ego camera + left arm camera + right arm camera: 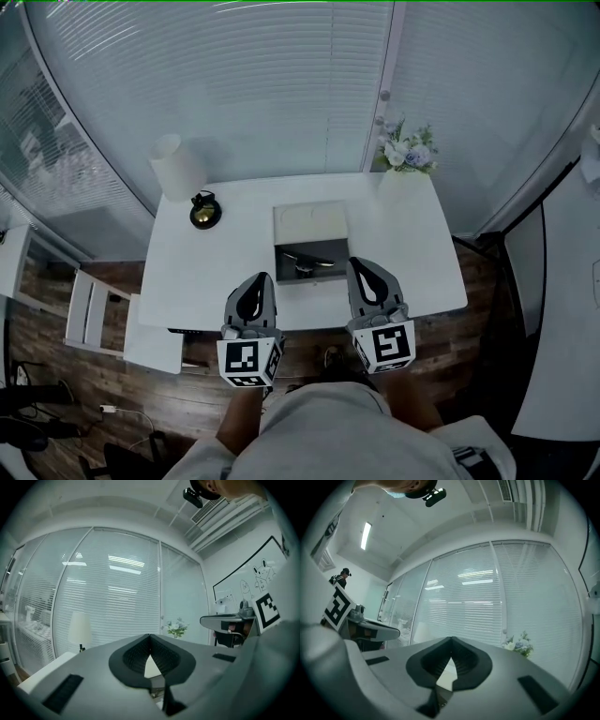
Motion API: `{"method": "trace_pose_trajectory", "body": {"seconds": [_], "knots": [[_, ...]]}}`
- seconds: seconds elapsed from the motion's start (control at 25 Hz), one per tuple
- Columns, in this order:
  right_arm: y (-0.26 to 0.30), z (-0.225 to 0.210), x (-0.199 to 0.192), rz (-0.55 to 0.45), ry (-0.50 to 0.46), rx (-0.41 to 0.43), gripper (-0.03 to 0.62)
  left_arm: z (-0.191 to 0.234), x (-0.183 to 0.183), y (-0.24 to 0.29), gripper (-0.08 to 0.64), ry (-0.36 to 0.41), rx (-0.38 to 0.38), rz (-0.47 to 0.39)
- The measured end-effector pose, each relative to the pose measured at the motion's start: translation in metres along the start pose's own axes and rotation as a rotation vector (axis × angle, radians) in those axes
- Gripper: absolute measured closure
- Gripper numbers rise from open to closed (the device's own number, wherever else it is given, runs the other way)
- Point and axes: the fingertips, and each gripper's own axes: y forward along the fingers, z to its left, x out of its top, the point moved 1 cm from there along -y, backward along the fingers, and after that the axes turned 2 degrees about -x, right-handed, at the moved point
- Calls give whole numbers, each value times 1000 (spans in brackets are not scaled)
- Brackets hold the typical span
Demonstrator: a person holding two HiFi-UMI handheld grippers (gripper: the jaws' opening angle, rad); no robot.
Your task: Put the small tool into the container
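while left gripper (262,278) and right gripper (357,264) jaws sit closed, white table (206,272) faces blinds (234,84).

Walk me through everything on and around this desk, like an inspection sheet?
Surface: white table, mostly bare.
Job's things: open container at the centre, pale half farther, dark half nearer; a small dark object lies in the dark half, too small to identify.
Clutter: lamp, black round item and flowers along the far edge.
Grippers: left gripper and right gripper both shut, empty, over the near edge.
Cables: one cable on the floor.
Surroundings: window blinds, white chair, wooden floor.
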Motion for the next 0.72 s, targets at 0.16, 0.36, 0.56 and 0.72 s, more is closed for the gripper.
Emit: {"method": "trace_pose_trajectory", "body": {"seconds": [0.16, 0.36, 0.56, 0.72], "knots": [[-2, -7, -7, 13, 12, -26, 568, 0, -1, 2, 537, -7, -6, 0], [-3, -11, -2, -1, -4, -28, 568, -4, 1, 5, 537, -9, -13, -10], [-5, -13, -3, 5, -20, -25, 568, -11, -2, 8, 537, -13, -27, -6], [-8, -18, -4, 5, -22, -28, 568, -12, -5, 9, 537, -21, -23, 1]]}}
